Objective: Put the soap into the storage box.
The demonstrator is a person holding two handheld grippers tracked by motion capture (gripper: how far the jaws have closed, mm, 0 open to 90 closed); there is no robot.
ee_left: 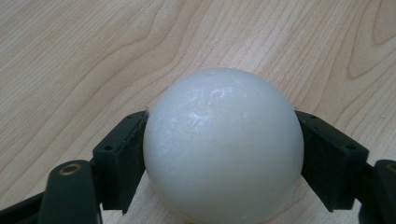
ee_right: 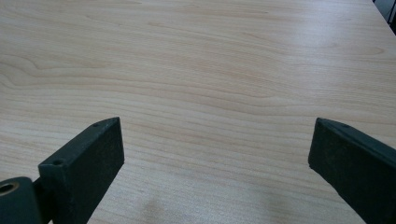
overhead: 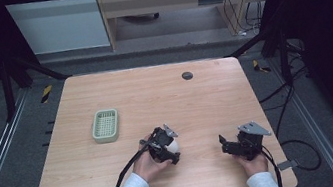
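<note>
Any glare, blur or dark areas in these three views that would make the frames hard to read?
High view: table evenly lit, surroundings dark at both sides, white ball small between the left gripper jaws. Left gripper view: ball sharp, with soft highlights on top, no blown-out glare; wood grain crisp. Right gripper view: a pale sheen across the far tabletop, right gripper jaws slightly soft at the bottom edge.

A wooden desk (overhead: 165, 2) stands on the grey floor (overhead: 158, 54) behind the table.
</note>
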